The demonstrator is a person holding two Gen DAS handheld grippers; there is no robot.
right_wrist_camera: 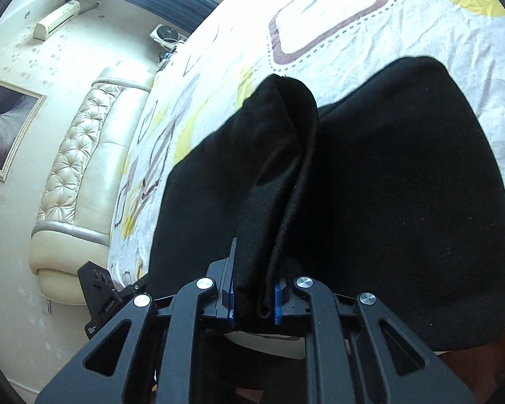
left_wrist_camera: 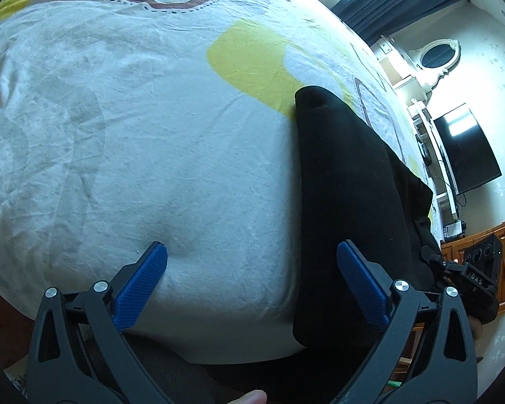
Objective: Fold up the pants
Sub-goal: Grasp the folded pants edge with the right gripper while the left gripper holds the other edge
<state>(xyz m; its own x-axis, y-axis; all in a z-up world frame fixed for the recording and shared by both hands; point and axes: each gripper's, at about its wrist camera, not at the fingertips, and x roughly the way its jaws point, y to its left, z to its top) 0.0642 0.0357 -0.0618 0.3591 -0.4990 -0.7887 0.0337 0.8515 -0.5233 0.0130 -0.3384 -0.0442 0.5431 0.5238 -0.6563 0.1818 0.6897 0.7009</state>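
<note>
The black pants (left_wrist_camera: 346, 181) lie on the bed at the right of the left wrist view, reaching the bed's near edge. My left gripper (left_wrist_camera: 252, 282) is open and empty, its blue pads over bare sheet just left of the pants. In the right wrist view the pants (right_wrist_camera: 404, 175) spread across the bed. My right gripper (right_wrist_camera: 254, 299) is shut on a bunched edge of the pants and holds a raised fold (right_wrist_camera: 279, 155) up from the rest. The right gripper's body (left_wrist_camera: 478, 276) shows at the right edge of the left wrist view.
The bed sheet (left_wrist_camera: 134, 134) is white with yellow and brown patterns. A cream tufted headboard (right_wrist_camera: 84, 155) stands at the left in the right wrist view. A TV (left_wrist_camera: 468, 148) and a wooden cabinet (left_wrist_camera: 501, 262) stand beyond the bed.
</note>
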